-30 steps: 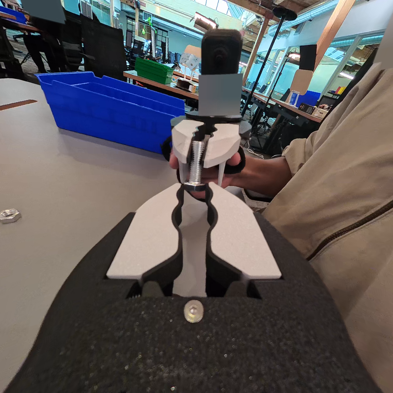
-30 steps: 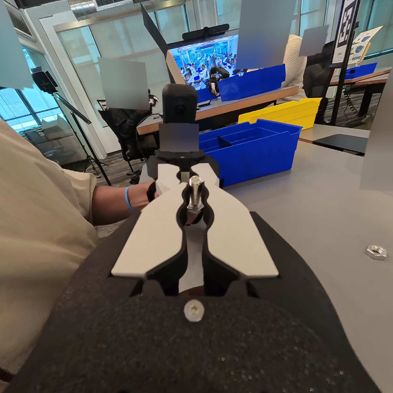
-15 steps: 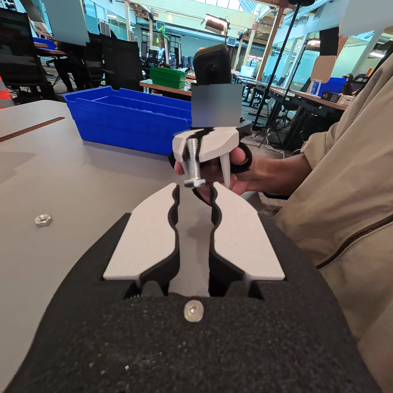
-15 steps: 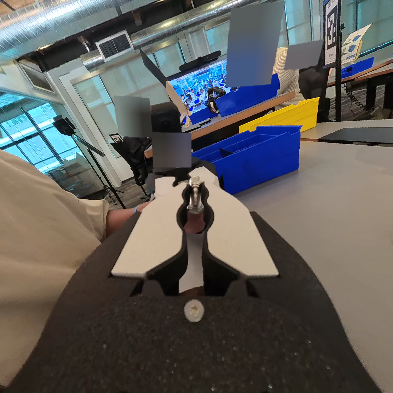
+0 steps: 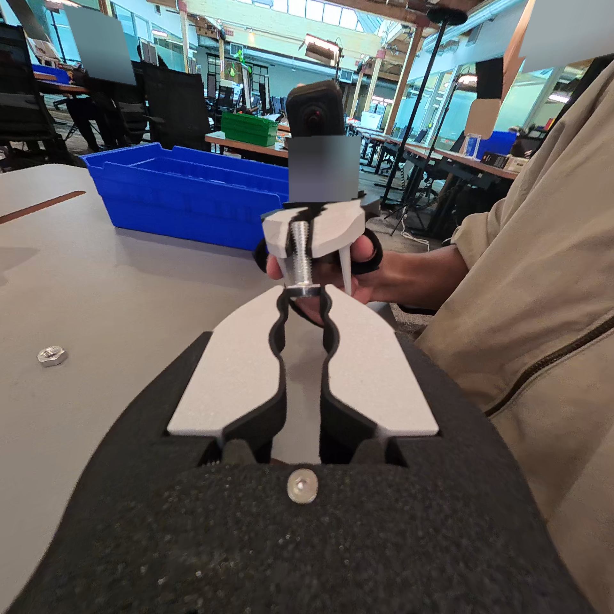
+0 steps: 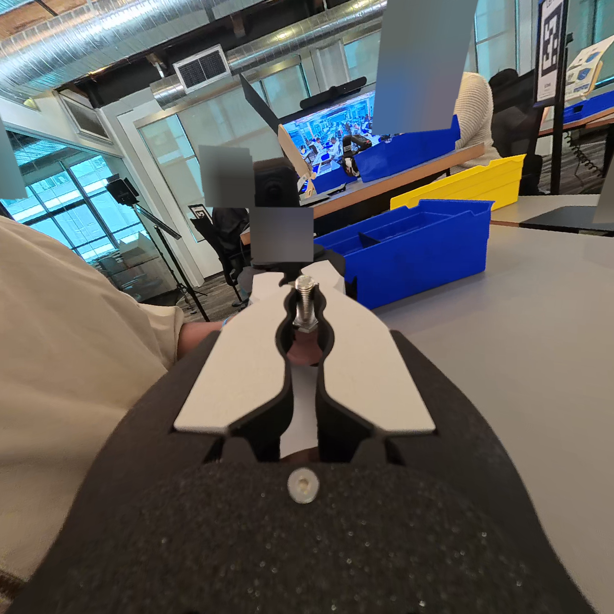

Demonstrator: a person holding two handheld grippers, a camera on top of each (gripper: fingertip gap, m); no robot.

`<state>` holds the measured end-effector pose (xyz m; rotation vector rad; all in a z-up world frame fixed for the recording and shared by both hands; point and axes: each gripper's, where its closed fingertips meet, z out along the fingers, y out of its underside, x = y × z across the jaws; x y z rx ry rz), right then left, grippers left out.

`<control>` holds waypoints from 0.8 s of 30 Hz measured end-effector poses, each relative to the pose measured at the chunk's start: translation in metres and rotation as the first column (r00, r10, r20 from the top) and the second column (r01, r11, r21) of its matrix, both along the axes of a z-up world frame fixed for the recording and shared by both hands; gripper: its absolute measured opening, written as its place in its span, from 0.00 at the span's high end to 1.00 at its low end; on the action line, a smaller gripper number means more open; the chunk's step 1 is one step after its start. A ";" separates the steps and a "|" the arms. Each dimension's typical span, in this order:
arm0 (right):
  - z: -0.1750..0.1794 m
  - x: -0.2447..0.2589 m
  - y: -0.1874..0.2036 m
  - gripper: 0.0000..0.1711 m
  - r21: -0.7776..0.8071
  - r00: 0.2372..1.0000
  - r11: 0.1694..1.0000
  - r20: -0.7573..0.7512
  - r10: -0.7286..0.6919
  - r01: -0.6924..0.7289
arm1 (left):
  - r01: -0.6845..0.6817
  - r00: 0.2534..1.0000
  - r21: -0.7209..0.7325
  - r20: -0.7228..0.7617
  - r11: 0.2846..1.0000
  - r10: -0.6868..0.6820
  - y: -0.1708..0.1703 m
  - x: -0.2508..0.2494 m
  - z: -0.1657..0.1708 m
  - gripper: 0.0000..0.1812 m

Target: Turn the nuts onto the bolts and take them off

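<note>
Two hand-held grippers are facing each other tip to tip above the grey table (image 5: 99, 299). The right hand-held gripper (image 6: 304, 299) is clamping a silver bolt (image 6: 304, 305) along its length, between the wavy black inner edges of its fingers. The left hand-held gripper (image 5: 304, 299) is standing with its jaws apart and bare table showing through the gap. Its tips are sitting on either side of the bolt's flat end, and whether they are touching it is hard to make out.

In the right wrist view a hex piece is sitting in the finger notch at the near end of the bolt. It is not clear whether that is a head or a nut. The white fingers of the other tool are largely hiding behind the bolt at 12 o'clock, so their opening is not readable there. The person's hand is mostly covered, with only a patch of skin peeking through the notch.

The left wrist view is showing what that view is missing. The bolt (image 5: 300, 252) is hanging down out of the right tool's closed white fingers, and the person's hand (image 5: 358, 265) is wrapping the black handle at 1 o'clock. A loose nut (image 5: 52, 356) is lying on the table at 9 o'clock, well apart from both tools. A blue bin (image 5: 186, 199) is resting at 11 o'clock. Only the right wrist view is catching a yellow bin (image 6: 465, 182) beyond the blue one at 2 o'clock.
</note>
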<state>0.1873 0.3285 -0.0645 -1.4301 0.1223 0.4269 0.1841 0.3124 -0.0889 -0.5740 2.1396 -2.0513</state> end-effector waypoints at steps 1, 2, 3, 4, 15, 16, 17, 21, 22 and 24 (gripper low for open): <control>0.001 0.000 -0.001 0.95 0.007 1.000 1.000 0.003 0.005 -0.005 | -0.003 1.000 -0.010 -0.004 1.000 0.003 0.000 0.001 0.001 0.91; 0.001 0.001 -0.001 0.95 0.010 1.000 1.000 -0.003 0.013 -0.013 | -0.007 1.000 -0.015 -0.008 1.000 0.007 -0.001 0.001 0.001 0.91; 0.002 0.001 -0.001 0.95 0.012 1.000 1.000 -0.012 0.024 -0.024 | -0.004 1.000 -0.019 -0.010 1.000 0.004 -0.001 0.001 0.002 0.90; 0.002 0.001 -0.002 0.95 0.016 0.999 0.999 -0.017 0.030 -0.030 | -0.002 1.000 -0.024 -0.011 1.000 0.002 -0.001 0.001 0.003 0.91; 0.002 -0.002 -0.001 0.95 0.020 0.998 0.998 -0.018 0.058 -0.058 | 0.025 1.000 -0.036 -0.018 0.999 -0.025 -0.003 -0.003 0.004 0.90; 0.002 -0.003 -0.001 0.95 0.019 0.998 0.998 -0.015 0.064 -0.063 | 0.031 0.999 -0.040 -0.020 0.999 -0.032 -0.003 -0.004 0.004 0.90; 0.002 -0.004 -0.001 0.95 0.018 0.997 0.997 -0.016 0.071 -0.070 | 0.040 0.999 -0.044 -0.022 0.998 -0.041 -0.003 -0.005 0.004 0.90; 0.002 -0.005 -0.001 0.95 0.017 0.998 0.998 -0.003 0.064 -0.064 | 0.045 0.999 -0.033 -0.026 0.998 -0.046 -0.003 -0.005 0.004 0.90; 0.003 -0.005 -0.001 0.95 0.021 0.998 0.998 -0.003 0.064 -0.064 | 0.052 0.998 -0.032 -0.021 0.998 -0.053 -0.003 -0.006 0.005 0.90; 0.003 -0.005 0.000 0.94 0.014 0.999 0.999 0.003 0.050 -0.050 | 0.044 0.999 -0.020 -0.011 0.999 -0.044 -0.002 -0.005 0.004 0.90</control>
